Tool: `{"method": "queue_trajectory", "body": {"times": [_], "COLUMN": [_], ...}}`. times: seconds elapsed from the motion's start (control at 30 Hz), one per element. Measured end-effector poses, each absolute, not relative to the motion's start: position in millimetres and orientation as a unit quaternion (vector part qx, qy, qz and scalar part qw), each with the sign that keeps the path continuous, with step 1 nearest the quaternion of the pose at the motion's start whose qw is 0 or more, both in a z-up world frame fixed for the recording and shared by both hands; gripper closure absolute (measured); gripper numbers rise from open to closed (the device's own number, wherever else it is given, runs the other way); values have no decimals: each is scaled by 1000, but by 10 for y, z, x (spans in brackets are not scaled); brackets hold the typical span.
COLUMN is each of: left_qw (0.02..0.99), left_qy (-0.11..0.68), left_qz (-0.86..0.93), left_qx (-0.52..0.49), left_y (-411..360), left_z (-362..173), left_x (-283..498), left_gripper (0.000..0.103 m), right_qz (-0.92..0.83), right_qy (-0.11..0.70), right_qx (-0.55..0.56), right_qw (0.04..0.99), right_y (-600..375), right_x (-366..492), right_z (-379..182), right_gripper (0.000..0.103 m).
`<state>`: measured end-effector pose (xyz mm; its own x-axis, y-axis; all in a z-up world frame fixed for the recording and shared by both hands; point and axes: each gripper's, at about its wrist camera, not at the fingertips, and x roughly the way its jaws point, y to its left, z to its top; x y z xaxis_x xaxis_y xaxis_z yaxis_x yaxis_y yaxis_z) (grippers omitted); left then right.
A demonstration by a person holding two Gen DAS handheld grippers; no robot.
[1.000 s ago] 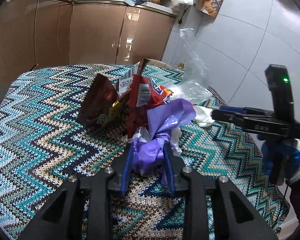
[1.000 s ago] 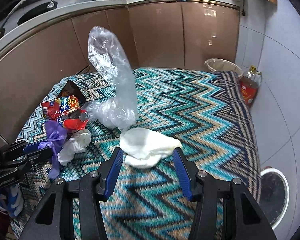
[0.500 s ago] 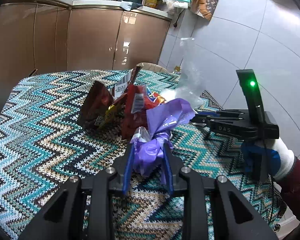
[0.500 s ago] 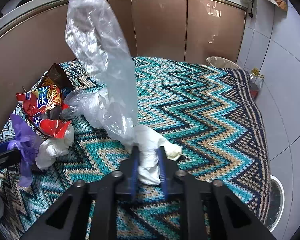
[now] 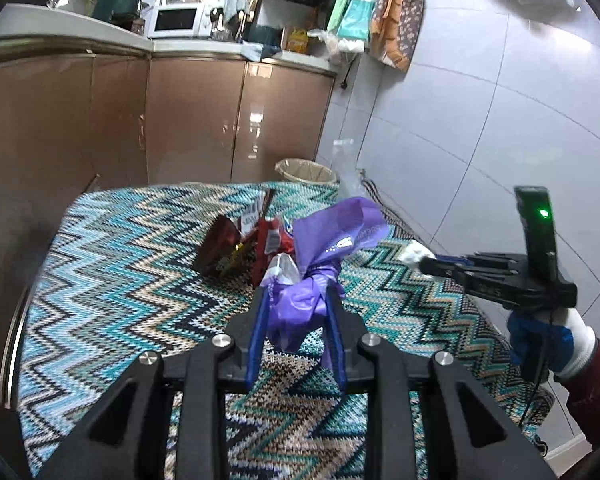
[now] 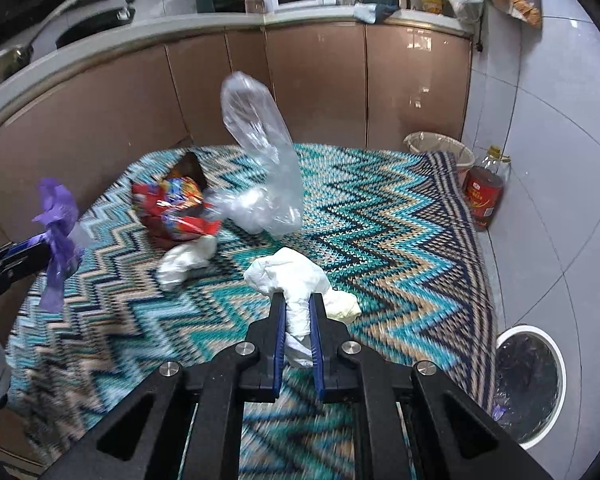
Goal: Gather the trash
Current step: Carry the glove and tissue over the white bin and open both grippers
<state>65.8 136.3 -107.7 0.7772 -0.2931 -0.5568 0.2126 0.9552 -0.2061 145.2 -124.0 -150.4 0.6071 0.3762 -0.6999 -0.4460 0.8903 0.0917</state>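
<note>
The right gripper [image 6: 298, 316] has just closed, pinching the crumpled white paper tissue [image 6: 300, 276]; the left gripper [image 5: 298, 306] clamps the crinkled purple plastic wrapper [image 5: 320, 260]; both lifted, bin-ready.

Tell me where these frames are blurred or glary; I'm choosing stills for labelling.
Right wrist view: the zigzag cloth smears into streaks near the camera, and the red snack bag is soft, while the white tissue stays sharp. Left wrist view: mostly crisp; window glare on the brown cabinets; straight edges bow outward in both.
</note>
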Motion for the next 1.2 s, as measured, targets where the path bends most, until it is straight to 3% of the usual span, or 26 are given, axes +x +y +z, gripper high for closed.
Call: {"method": "queue_trajectory", "body": {"times": [0.37,0.6,0.87,1.2], "left_qw": [948,942,921,871], "left_qy": [285,295,321,375], "left_qz": [-126,-152,-219,-312], "left_qx": [-68,-44,-1,61], "left_y": [1270,814,-244,-2120], "left_z": [-731,-621,-582,-854], "left_x": [406,564,1007,1845], "left_gripper": [77,77,77,77], "right_qz": [238,200,137,51], "right_qy": [306,290,305,352], "right_qx": [-22,-5,33,101], "right_qw": [922,936,942,929], "right_y": [-1686,-2239,-3069,-4125], "right_x": [656,525,594,1031], "right_z": [-905,-778,-925,-1515], "right_gripper": [92,92,92,92]}}
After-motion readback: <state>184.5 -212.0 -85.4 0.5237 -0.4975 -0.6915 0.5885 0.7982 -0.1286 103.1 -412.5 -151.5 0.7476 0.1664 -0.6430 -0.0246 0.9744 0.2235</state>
